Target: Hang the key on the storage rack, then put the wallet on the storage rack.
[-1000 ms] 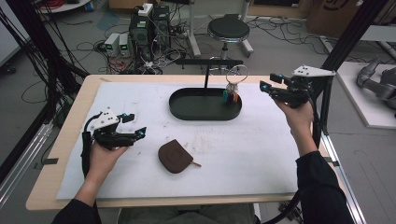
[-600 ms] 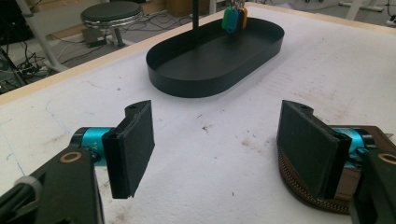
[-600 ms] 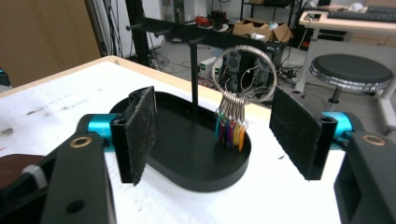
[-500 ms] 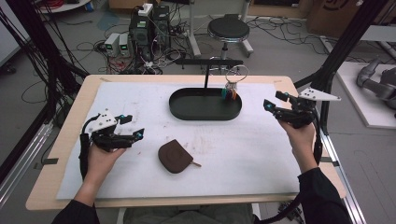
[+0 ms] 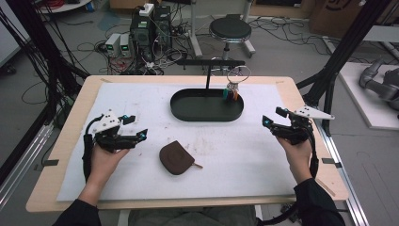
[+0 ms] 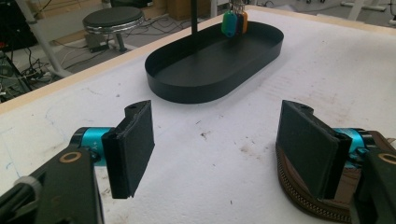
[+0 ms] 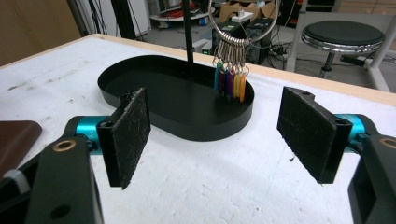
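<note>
Apparently I am at a point where nothing is in hand, and I judge the work to be either barely begun or between steps. My left gripper (image 5: 141, 135) sits low over the counter (image 5: 282, 84) on its left side, its fingers (image 6: 133, 149) spread wide with only bare white cover between them. My right gripper (image 5: 270, 123) hovers at the right side, its fingers (image 7: 128, 135) equally wide apart and gripping nothing. The thing nearest my left gripper is the brown zip pouch (image 5: 175, 157), lying flat on the white cover near the front middle of the counter, its zip pull pointing toward the right. In the left gripper view the pouch (image 6: 303, 196) lies just beside and partly behind the right-hand finger, outside the gap and not between the pads; whether that finger touches it I cannot tell. Farther back stands the black oval tray (image 5: 179, 106), empty on its floor as far as I see, with a thin black stand rising from it and a key ring with coloured tags (image 5: 231, 92) hanging at its right end. My right gripper faces that tray and the key ring (image 7: 231, 77), well apart from both. Whatever is to be done with the pouch, I judge the grasp itself is left to do.
</note>
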`<control>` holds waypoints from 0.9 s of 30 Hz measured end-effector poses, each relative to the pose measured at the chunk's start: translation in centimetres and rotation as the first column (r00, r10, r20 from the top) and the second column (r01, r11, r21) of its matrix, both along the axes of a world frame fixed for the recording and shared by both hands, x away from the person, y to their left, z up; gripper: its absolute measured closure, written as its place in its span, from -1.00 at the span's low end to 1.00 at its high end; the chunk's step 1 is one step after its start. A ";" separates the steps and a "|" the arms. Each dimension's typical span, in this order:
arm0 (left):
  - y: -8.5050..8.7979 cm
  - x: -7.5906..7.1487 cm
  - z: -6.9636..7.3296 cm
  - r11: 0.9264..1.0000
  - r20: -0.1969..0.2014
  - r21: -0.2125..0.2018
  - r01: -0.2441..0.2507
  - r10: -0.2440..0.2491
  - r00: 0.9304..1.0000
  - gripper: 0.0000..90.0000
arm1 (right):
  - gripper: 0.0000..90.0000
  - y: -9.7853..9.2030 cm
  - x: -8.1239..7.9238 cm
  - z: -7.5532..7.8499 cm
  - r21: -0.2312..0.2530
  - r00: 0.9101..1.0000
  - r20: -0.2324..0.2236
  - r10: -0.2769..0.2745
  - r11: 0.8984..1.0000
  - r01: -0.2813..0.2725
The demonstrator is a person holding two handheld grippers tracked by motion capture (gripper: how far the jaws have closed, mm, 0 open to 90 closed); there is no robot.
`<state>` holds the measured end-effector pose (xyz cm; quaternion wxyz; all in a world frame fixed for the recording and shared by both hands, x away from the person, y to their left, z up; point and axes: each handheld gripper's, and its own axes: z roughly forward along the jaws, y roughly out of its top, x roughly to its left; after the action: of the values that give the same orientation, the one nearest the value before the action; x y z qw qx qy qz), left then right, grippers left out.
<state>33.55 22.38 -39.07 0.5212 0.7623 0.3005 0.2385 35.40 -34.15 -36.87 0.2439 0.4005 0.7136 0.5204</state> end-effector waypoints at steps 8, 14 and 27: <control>-0.2 0.1 -0.1 1.000 -0.008 0.002 0.004 -0.004 1.000 -0.39 | -0.42 0.0 -0.3 -0.4 -0.014 1.000 0.001 -0.012 1.000 0.012; -0.5 0.1 -0.1 1.000 -0.019 -0.002 0.018 -0.018 1.000 -0.39 | -0.42 0.0 0.0 -0.5 -0.022 1.000 -0.007 -0.026 0.999 0.026; -1.2 0.0 -0.4 0.998 -0.057 -0.030 0.059 -0.061 0.997 -0.30 | -0.41 -0.1 0.2 -0.9 -0.051 0.999 0.006 -0.036 0.998 0.036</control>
<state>33.56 21.17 -39.50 0.5301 0.7700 0.2958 0.1962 35.57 -34.21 -37.73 0.2651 0.4055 0.7189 0.4984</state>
